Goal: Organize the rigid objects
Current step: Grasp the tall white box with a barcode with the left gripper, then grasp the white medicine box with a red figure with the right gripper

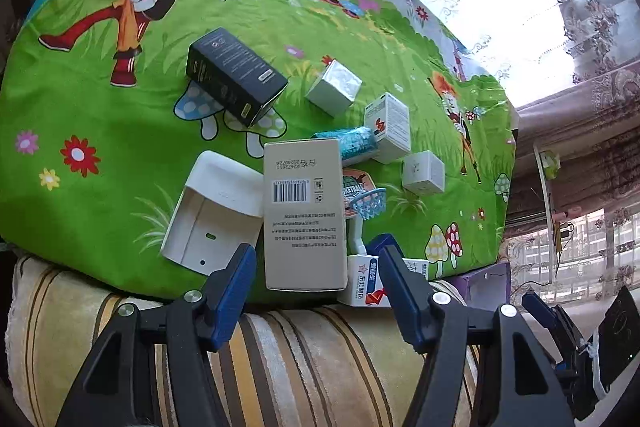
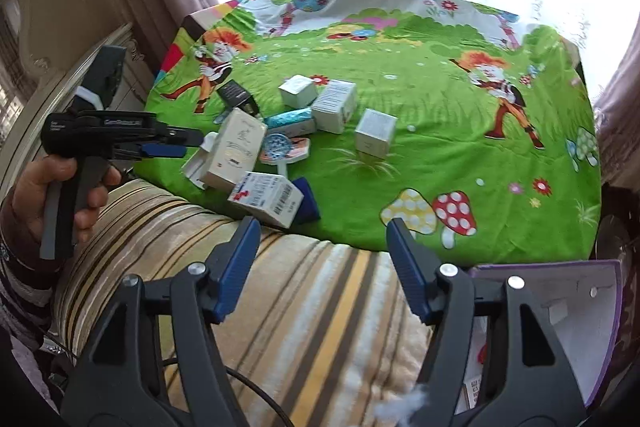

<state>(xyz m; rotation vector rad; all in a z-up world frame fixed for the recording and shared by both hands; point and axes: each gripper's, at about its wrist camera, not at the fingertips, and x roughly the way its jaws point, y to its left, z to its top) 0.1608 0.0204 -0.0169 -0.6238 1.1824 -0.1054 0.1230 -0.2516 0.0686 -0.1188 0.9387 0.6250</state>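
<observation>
Several boxes lie in a heap on a green cartoon cloth (image 1: 100, 115). Among them are a black box (image 1: 236, 77), an open white carton (image 1: 216, 211), a tall beige box (image 1: 304, 215), a silver cube (image 1: 334, 89) and a white cube (image 2: 376, 133). A red-and-blue medicine carton (image 2: 266, 199) lies at the near edge beside a dark blue block (image 2: 306, 201). My left gripper (image 1: 316, 263) is open, its pads either side of the beige box's near end without touching it. My right gripper (image 2: 322, 227) hangs open and empty over the cloth's near edge.
A striped beige cushion (image 2: 304, 315) fills the foreground below the cloth. An open purple box (image 2: 600, 327) with a white inside sits at the lower right. A toy basketball hoop (image 1: 370, 203) and a teal roll (image 1: 352, 143) lie among the boxes. Curtained windows stand behind.
</observation>
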